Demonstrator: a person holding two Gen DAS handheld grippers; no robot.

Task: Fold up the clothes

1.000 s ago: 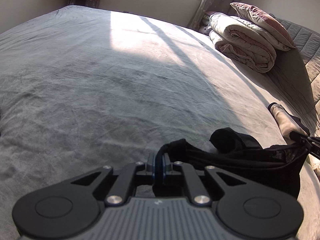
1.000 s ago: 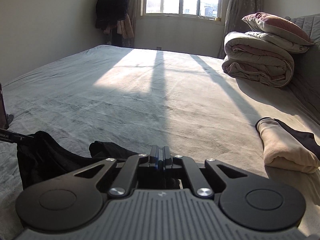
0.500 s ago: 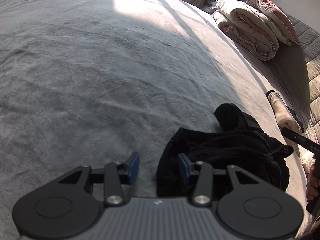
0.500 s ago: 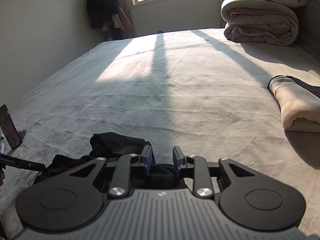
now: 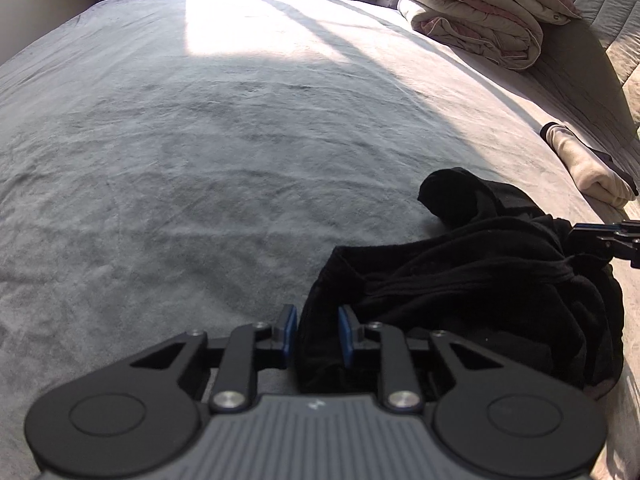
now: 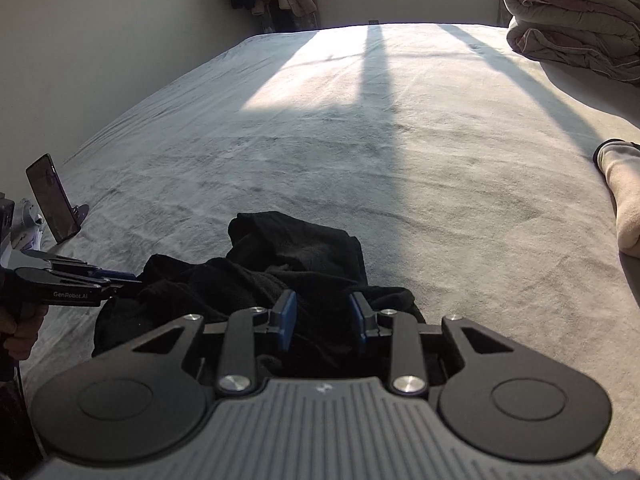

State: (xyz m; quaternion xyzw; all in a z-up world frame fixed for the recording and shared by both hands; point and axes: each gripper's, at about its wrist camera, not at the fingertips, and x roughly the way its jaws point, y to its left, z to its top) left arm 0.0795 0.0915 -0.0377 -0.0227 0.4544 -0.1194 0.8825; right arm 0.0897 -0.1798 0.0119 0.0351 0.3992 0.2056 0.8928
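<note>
The cream garment [image 6: 624, 200] is cut off by the frame's right edge.

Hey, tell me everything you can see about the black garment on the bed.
The black garment is a soft, matte, fleecy-looking piece, crumpled in a loose heap, not yet folded, on the grey bedspread near its front edge. One rounded fold sticks up toward the far side. Which kind of garment it is cannot be told. The left gripper has a bunched edge between its blue pads as its jaws close, and the right gripper straddles the opposite edge, also closing.
</note>
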